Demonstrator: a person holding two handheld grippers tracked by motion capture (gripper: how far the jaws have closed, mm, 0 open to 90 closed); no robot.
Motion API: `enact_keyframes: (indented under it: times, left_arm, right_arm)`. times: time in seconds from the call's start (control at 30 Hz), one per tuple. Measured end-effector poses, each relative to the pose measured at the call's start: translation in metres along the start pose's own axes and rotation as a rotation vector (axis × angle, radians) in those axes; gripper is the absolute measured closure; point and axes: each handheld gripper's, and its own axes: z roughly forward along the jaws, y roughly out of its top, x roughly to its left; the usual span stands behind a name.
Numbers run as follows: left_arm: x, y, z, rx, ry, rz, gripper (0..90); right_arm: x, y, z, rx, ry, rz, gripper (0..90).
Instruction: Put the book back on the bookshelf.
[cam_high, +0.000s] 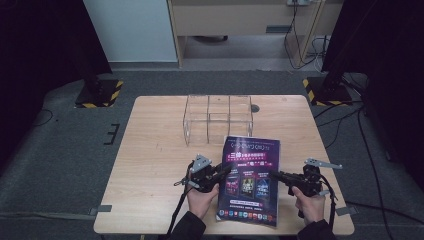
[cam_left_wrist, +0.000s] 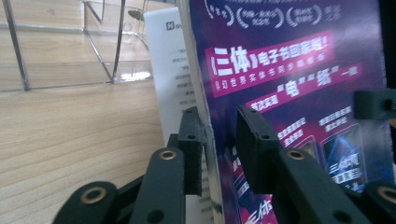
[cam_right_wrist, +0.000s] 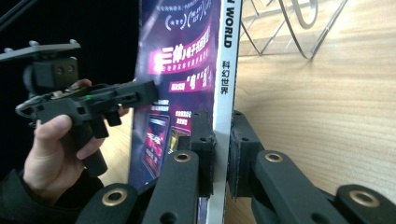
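Observation:
A magazine (cam_high: 250, 175) with a purple cover hangs over the near middle of the wooden table (cam_high: 160, 140). My right gripper (cam_high: 274, 175) is shut on its white spine; in the right gripper view the two pads (cam_right_wrist: 205, 144) press the spine (cam_right_wrist: 226, 70) from both sides. My left gripper (cam_high: 227, 169) is at the magazine's opposite edge. In the left gripper view its jaws (cam_left_wrist: 217, 140) straddle that edge, and the right pad (cam_left_wrist: 252, 140) stands off the cover (cam_left_wrist: 280, 60) with a visible gap, so it is open. The left gripper (cam_right_wrist: 152, 93) and its hand also show in the right gripper view.
A clear acrylic organiser (cam_high: 218, 119) with several compartments stands just beyond the magazine at the table's far middle. On the floor, black stands on yellow-striped bases (cam_high: 97, 92) flank the table, and cables (cam_high: 350, 120) trail at the right.

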Motion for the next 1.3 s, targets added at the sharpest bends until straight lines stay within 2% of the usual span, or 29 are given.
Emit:
enact_keyframes:
  times: [0.1,0.17,0.3,0.5,0.57,0.67,0.83,0.9,0.93,1.0,1.07,1.1,1.3]
  left_arm:
    - [0.002,0.0,0.0,0.005,0.019,0.008,62.5]
    - [0.004,0.0,0.0,0.015,0.034,0.014,61.8]
    - [0.009,0.002,-0.004,0.023,0.048,0.009,53.6]
    - [0.018,0.008,-0.014,0.024,0.086,0.028,47.8]
    - [0.024,0.009,-0.021,0.033,0.113,0.043,45.1]
    - [0.028,0.009,-0.027,0.036,0.129,0.048,43.6]
    - [0.039,0.005,-0.044,0.045,0.179,0.063,38.7]
    - [0.045,0.001,-0.052,0.052,0.202,0.067,36.3]
    - [0.051,-0.002,-0.058,0.054,0.225,0.058,35.3]
    - [0.055,-0.004,-0.062,0.055,0.235,0.052,33.7]
    - [0.065,-0.011,-0.072,0.07,0.275,0.047,31.8]
    - [0.065,-0.011,-0.072,0.07,0.275,0.047,31.2]
    - [0.084,-0.021,-0.088,0.104,0.357,0.038,28.6]
  right_arm:
    - [0.003,0.003,-0.003,-0.009,0.006,-0.009,83.3]
    - [0.004,0.003,-0.003,-0.011,0.007,-0.014,83.3]
    - [0.01,0.009,-0.008,-0.023,0.006,-0.019,83.3]
    - [0.012,0.018,-0.015,-0.065,-0.004,-0.027,83.3]
    - [0.017,0.024,-0.018,-0.081,-0.015,-0.039,83.3]
    - [0.019,0.028,-0.02,-0.095,-0.023,-0.044,83.3]
    - [0.024,0.037,-0.026,-0.132,-0.023,-0.051,83.3]
    - [0.029,0.043,-0.03,-0.154,-0.034,-0.068,83.3]
    - [0.03,0.044,-0.031,-0.16,-0.036,-0.072,83.3]
    - [0.031,0.046,-0.032,-0.167,-0.037,-0.074,83.3]
    - [0.035,0.053,-0.035,-0.186,-0.049,-0.087,83.3]
    - [0.036,0.054,-0.035,-0.19,-0.052,-0.093,83.3]
    - [0.042,0.064,-0.036,-0.215,-0.072,-0.115,83.3]
